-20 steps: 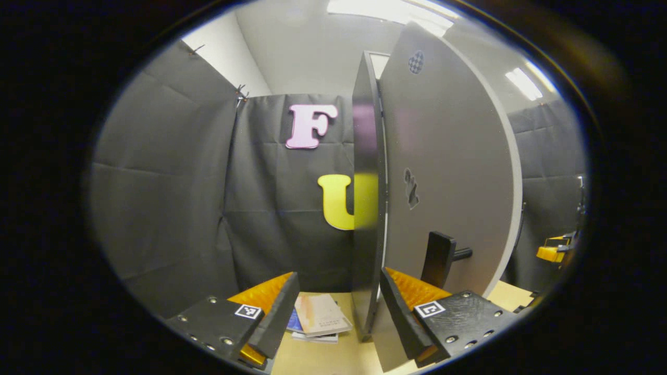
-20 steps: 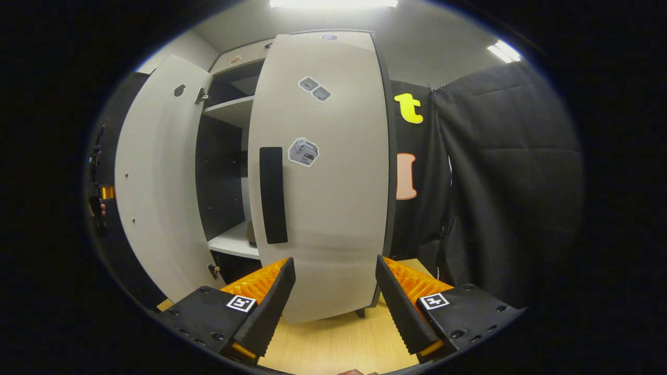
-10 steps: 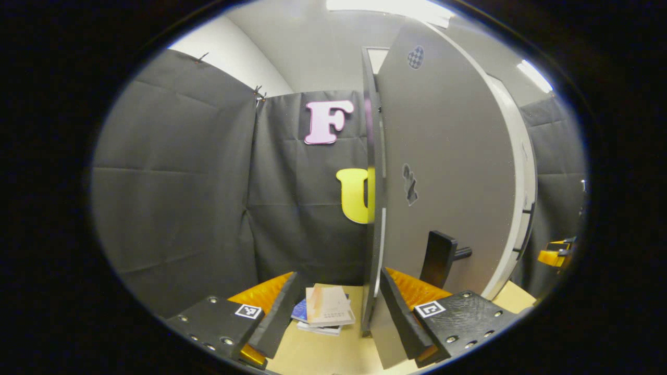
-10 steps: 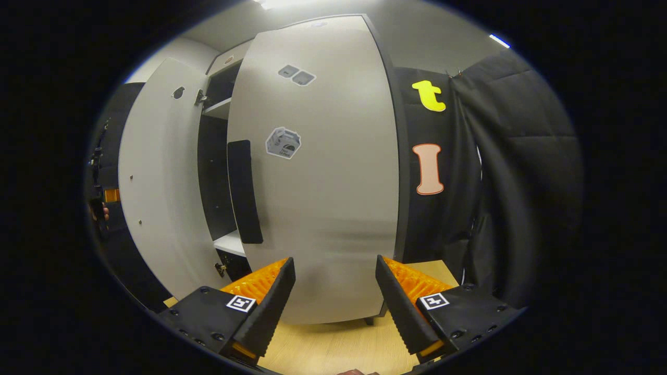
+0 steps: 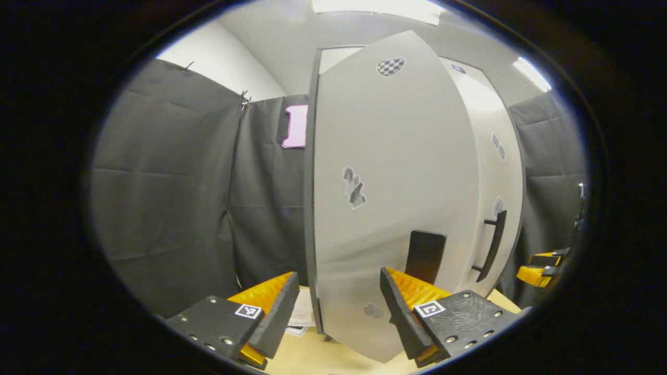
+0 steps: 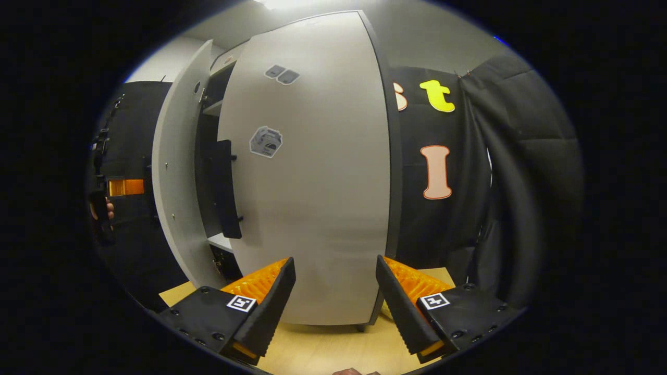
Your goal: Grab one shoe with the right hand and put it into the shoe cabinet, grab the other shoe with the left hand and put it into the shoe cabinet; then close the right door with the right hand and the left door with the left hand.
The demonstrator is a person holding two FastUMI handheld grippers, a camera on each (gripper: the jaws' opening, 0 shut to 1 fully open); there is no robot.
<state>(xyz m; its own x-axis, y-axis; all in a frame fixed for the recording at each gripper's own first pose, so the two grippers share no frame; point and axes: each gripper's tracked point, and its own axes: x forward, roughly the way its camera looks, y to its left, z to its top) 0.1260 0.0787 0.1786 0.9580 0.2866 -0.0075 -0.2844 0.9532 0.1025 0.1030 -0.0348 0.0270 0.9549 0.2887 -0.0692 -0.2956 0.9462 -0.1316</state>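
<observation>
Fingers of the left gripper (image 5: pixel 333 312) and right gripper (image 6: pixel 336 307) were spread, empty; both stiff, light-swinging doors, left door (image 5: pixel 391 208) and right door (image 6: pixel 312 182), stood nearly closed, best pushed flat near their handles

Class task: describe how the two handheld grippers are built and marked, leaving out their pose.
The left gripper and right gripper match: two wedge-shaped fingers with ridged inner faces, on black bolted plates, each plate carrying a small square black-and-white marker.
</observation>
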